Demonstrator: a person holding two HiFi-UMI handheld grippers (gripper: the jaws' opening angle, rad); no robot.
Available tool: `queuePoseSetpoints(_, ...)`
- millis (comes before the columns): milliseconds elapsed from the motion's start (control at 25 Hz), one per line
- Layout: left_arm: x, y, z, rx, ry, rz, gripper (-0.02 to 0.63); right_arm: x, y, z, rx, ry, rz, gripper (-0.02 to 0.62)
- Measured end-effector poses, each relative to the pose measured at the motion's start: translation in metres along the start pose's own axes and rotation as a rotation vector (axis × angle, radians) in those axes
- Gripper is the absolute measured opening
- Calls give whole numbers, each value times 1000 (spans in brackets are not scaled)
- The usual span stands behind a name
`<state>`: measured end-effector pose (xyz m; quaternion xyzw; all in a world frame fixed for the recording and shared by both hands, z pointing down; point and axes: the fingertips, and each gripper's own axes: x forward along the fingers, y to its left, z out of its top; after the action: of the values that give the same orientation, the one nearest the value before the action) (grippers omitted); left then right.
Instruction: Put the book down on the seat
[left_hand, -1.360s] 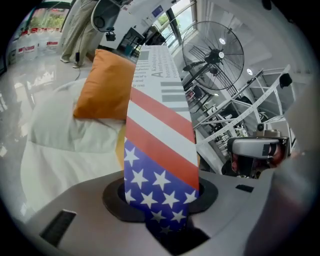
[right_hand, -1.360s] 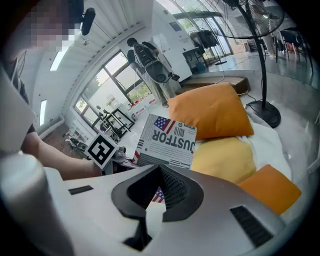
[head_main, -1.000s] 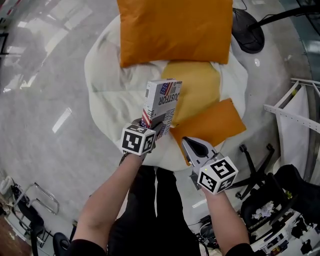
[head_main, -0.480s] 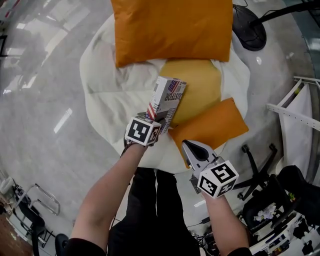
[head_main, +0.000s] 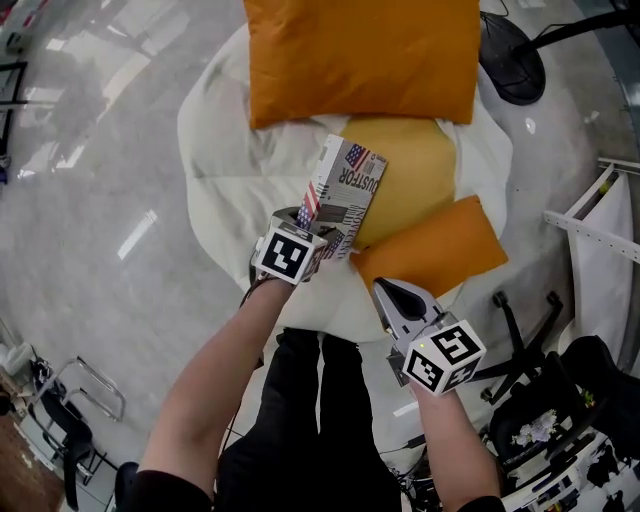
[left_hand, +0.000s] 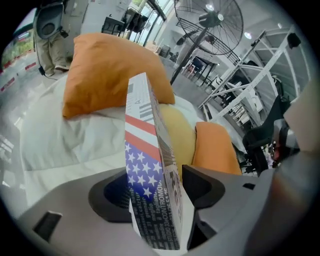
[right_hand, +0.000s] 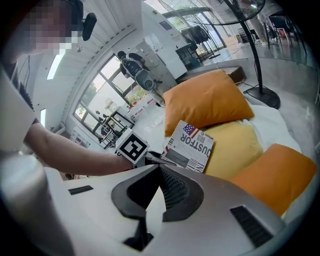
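Inside opening hand-held gripper (left_hand: 157, 194), book (left_hand: 149, 145), seemingly loose

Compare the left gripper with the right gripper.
The left gripper has the book standing between its jaws, which are opening. The right gripper has nothing between its jaws, which are together. The left gripper reaches over the white seat, while the right gripper sits nearer the person, by the small orange cushion. Both carry a marker cube.

Top edge crops the large orange cushion (head_main: 360, 55); fine print on the book (head_main: 350, 190) is unreadably small.
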<state>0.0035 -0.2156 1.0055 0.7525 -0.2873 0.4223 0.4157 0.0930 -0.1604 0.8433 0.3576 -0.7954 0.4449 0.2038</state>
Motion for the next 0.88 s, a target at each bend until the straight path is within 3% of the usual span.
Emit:
queuePoseSetpoints(240,-30,19,0,43,-16,93,296,-12,18,9,-37,-1,6,14)
queuePoseSetpoints(400,-73,15,18,25,-134,143,296,-37,32,24,-65,-9,-8,14)
queuePoseSetpoints(560,-122,-10,37,-8,-250,144,296,-66,42,54,-98,-42,-29,15)
queuePoseSetpoints(760,-204,-73,40,65,-310,142,296,-122,84,92,-76,-99,-37,14)
queuePoseSetpoints(880,-263,-101,58,69,-396,131,295,-153,111,116,-101,-126,-39,14)
